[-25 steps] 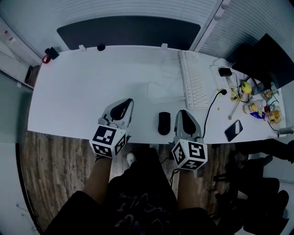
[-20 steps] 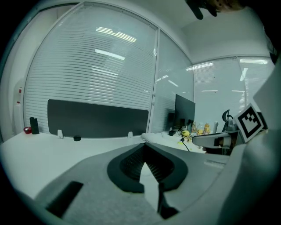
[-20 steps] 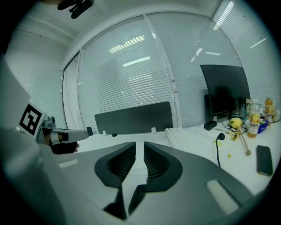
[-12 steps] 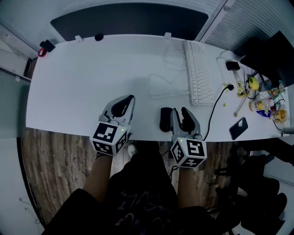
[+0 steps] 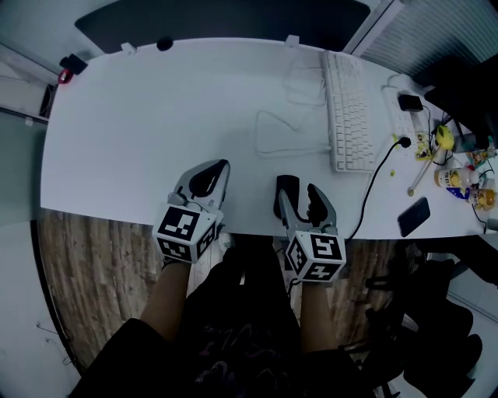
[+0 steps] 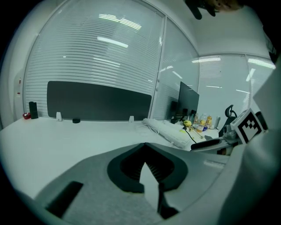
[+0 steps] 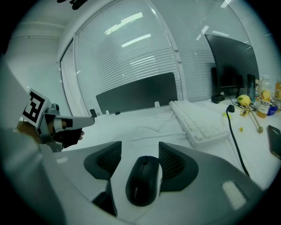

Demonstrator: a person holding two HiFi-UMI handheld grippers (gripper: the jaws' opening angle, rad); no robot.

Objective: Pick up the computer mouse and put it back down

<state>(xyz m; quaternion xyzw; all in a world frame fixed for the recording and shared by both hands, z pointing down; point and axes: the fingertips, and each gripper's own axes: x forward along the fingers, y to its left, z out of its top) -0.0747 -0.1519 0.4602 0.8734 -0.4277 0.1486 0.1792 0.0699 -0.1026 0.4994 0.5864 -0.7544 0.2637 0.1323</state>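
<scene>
The black computer mouse (image 5: 287, 186) lies on the white desk (image 5: 140, 132) near its front edge. In the right gripper view the mouse (image 7: 144, 180) sits between the two pads, close to the right pad, with a gap at the left pad. My right gripper (image 5: 298, 196) is open; its jaws have just been opening and now straddle the mouse. My left gripper (image 5: 220, 167) rests over bare desk to the left of the mouse. In the left gripper view its jaw tips meet (image 6: 144, 151) with nothing between them.
A white keyboard (image 5: 348, 109) lies to the back right, with a thin white cable (image 5: 292, 136) looping beside it. A black cable (image 5: 381, 175), a phone (image 5: 413, 216) and bottles (image 5: 459, 179) crowd the right end. A dark panel (image 5: 226, 15) lines the desk's far edge.
The right gripper, shut just right of the mouse a second ago, has opened and come down around it. The left gripper has sunk a little towards the desk.
</scene>
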